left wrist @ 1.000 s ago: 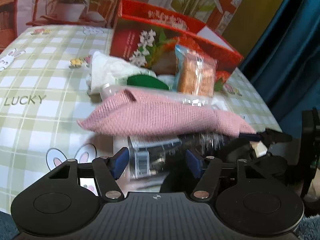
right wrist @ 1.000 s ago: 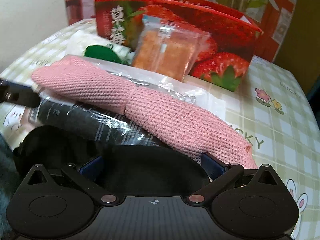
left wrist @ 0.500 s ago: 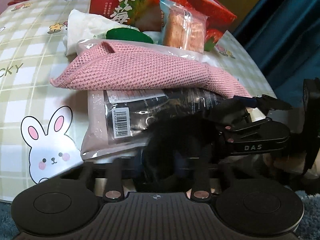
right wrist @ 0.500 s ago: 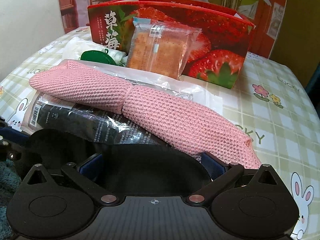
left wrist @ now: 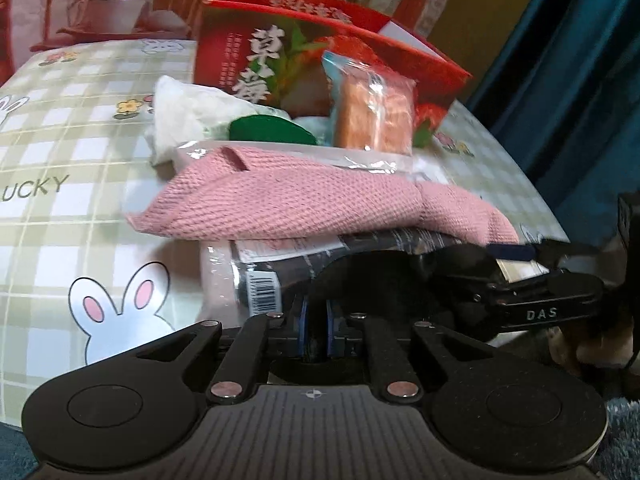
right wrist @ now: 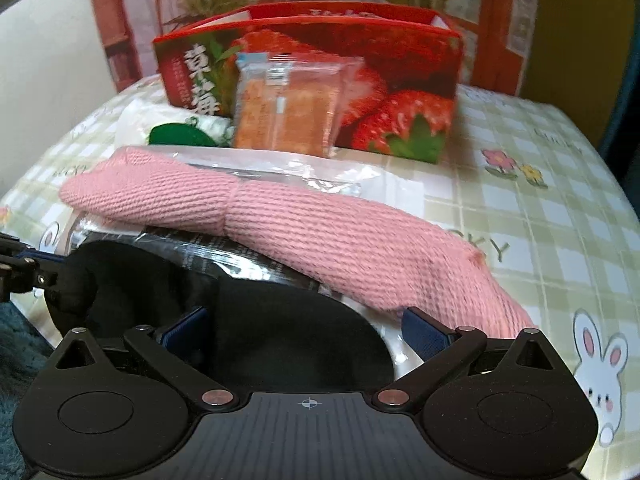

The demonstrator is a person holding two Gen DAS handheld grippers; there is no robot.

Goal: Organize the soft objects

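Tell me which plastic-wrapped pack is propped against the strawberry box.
The orange biscuit pack, standing upright against the strawberry box. The dark barcoded pack and the clear flat bag lie flat, under and behind the pink knit cloth.

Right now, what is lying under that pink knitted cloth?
A dark packet in clear plastic with a barcode label lies under the pink cloth. Its middle is covered, so its contents stay hidden.

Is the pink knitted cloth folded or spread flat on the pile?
Folded. The pink knitted cloth lies as a long doubled-over bundle across the dark plastic-wrapped packet, with a fold seam visible across its middle in the right wrist view.
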